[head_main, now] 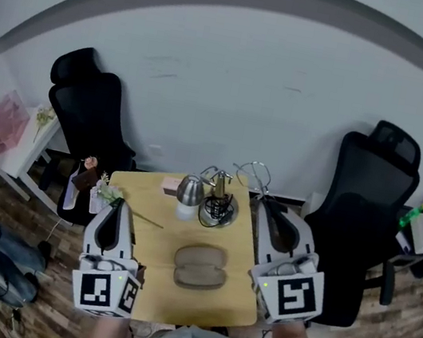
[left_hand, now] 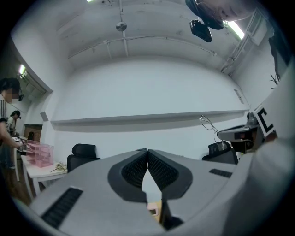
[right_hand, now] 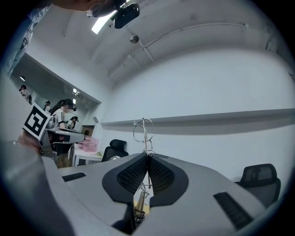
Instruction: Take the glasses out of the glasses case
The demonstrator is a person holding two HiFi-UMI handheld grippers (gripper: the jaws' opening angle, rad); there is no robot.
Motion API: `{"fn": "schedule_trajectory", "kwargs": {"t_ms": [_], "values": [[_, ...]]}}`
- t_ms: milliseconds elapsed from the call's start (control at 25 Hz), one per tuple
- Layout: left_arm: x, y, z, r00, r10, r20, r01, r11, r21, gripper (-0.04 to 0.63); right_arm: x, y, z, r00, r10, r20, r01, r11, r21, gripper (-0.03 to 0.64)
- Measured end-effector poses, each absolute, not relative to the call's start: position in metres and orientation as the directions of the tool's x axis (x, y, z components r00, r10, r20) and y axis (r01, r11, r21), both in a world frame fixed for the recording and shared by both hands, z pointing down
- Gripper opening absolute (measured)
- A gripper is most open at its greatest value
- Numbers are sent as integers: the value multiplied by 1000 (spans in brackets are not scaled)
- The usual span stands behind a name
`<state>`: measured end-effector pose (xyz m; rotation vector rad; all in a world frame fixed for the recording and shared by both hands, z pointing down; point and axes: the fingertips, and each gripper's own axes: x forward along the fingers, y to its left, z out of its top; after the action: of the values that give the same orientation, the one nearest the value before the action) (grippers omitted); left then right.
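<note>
The grey-brown glasses case (head_main: pixel 200 267) lies in the middle of the small yellow table (head_main: pixel 236 306), showing two oval halves with a seam between them. My right gripper (head_main: pixel 261 201) is raised over the table's right side and shut on thin wire-framed glasses (head_main: pixel 252 172). In the right gripper view the glasses (right_hand: pixel 143 130) stick up from between the closed pads (right_hand: pixel 159 177). My left gripper (head_main: pixel 115 202) hovers at the table's left edge, shut with nothing in it. The left gripper view shows its pads (left_hand: pixel 162 171) meeting at the tips, and the glasses (left_hand: pixel 209 124) off to the right.
At the back of the table stand a metal cup (head_main: pixel 190 190), a black wire basket (head_main: pixel 217 208) and a small pink item (head_main: pixel 171 184). A flower sprig (head_main: pixel 114 194) lies at the left. Black office chairs (head_main: pixel 91 115) (head_main: pixel 367 208) flank the table. A person (left_hand: pixel 7 124) stands far left.
</note>
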<state>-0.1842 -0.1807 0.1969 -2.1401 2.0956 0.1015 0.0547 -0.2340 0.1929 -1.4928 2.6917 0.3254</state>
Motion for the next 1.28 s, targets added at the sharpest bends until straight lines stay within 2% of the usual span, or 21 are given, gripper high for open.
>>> {"fn": "schedule_trajectory", "kwargs": {"t_ms": [1280], "values": [[-182, -170, 204, 24, -991, -134, -998, -16, -59, 6, 47, -219, 189, -524, -833, -176, -850, 501, 160, 23]]}}
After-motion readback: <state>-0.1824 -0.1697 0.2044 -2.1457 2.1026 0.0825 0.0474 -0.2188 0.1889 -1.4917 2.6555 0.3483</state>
